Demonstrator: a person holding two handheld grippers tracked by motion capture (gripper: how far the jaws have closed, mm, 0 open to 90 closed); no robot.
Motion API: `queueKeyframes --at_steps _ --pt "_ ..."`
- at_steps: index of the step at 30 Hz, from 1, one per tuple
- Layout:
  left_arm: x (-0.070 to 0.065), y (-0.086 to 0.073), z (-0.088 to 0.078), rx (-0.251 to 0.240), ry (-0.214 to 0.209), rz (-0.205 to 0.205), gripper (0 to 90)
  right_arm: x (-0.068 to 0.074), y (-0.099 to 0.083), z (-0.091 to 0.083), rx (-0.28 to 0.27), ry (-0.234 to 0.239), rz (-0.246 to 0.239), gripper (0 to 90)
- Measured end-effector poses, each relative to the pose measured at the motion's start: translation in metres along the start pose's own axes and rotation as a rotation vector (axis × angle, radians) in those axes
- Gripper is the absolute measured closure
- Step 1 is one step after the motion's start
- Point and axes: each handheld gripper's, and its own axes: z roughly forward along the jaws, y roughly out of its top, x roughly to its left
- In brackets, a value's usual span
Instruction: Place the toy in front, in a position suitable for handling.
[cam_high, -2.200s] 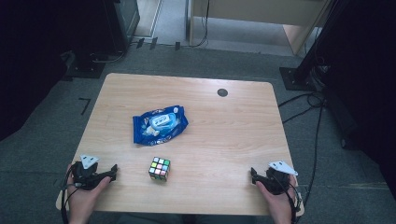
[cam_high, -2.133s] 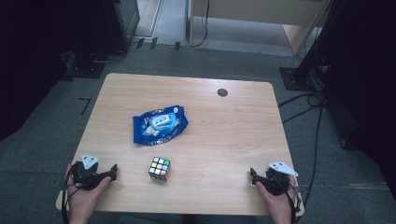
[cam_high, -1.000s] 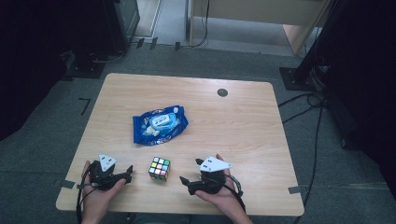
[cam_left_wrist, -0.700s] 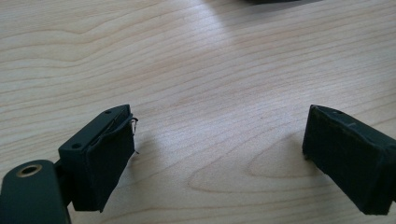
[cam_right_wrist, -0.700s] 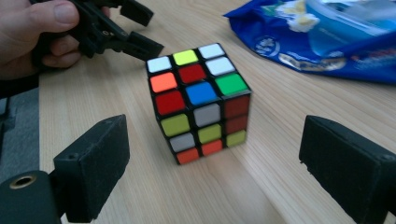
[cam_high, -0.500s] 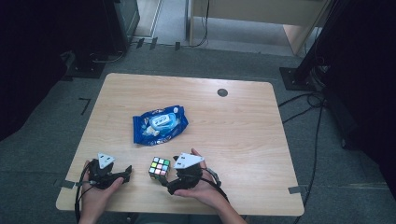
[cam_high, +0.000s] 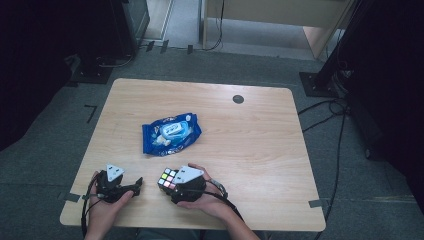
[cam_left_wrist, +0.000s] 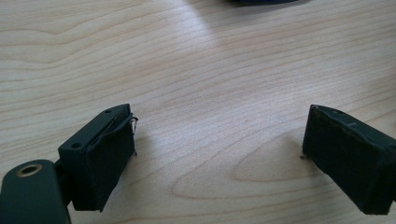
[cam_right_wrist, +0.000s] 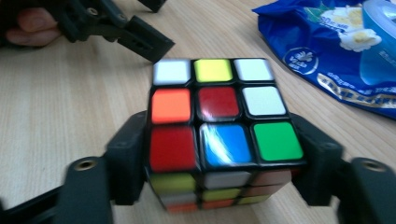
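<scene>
While the left gripper (cam_high: 134, 185) waited open beside the cube (cam_right_wrist: 219, 135), the right gripper's (cam_right_wrist: 219, 186) closing jaws flanked it, probably clamping; lifting likely next.

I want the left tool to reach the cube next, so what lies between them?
Bare wood. In the high view only table separates the left tool from the cube, which sits between the right tool's jaws.

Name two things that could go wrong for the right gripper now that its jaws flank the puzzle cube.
The right gripper, whose jaws have just been closing, grips the puzzle cube only at its lower near end, so the cube might pivot or slip when lifted. The blue wipes pack lies just beyond; a forward push could nudge it.
</scene>
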Motion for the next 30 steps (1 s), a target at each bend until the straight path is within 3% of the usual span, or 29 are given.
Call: queueKeyframes --at_steps 5,8,11,13,15,16,17,18,21,30 --pt "0.0 0.0 0.0 0.0 -0.001 0.002 9.1 0.001 0.002 -0.007 -0.001 -0.061 0.011 34.6" --pt "0.0 0.0 0.0 -0.001 -0.003 0.002 9.1 -0.014 0.007 -0.032 -0.044 -0.178 0.08 34.5" --pt "0.0 0.0 0.0 0.001 -0.005 0.003 9.1 -0.04 0.005 -0.055 -0.056 -0.336 0.195 34.5" --pt "-0.001 0.0 0.0 0.001 -0.005 0.002 9.1 -0.061 0.0 -0.07 -0.056 -0.433 0.277 34.5" --pt "-0.001 0.0 0.0 0.001 -0.006 0.002 9.1 -0.079 -0.008 -0.083 -0.041 -0.546 0.319 34.5" --pt "-0.001 0.0 0.0 0.001 -0.006 0.002 9.1 -0.079 -0.008 -0.083 -0.041 -0.546 0.319 34.5" --pt "-0.001 0.0 0.0 0.001 -0.006 0.002 9.1 -0.096 -0.019 -0.092 -0.014 -0.628 0.376 34.5" --pt "-0.001 0.0 0.0 0.001 -0.006 0.001 9.1 -0.104 -0.024 -0.096 -0.008 -0.661 0.41 34.5" --pt "-0.001 0.0 0.0 0.001 -0.005 0.002 9.2 -0.12 -0.038 -0.103 0.025 -0.719 0.481 34.5" --pt "-0.002 -0.001 -0.001 0.002 -0.007 0.008 9.2 -0.125 -0.05 -0.102 0.041 -0.747 0.533 34.4"
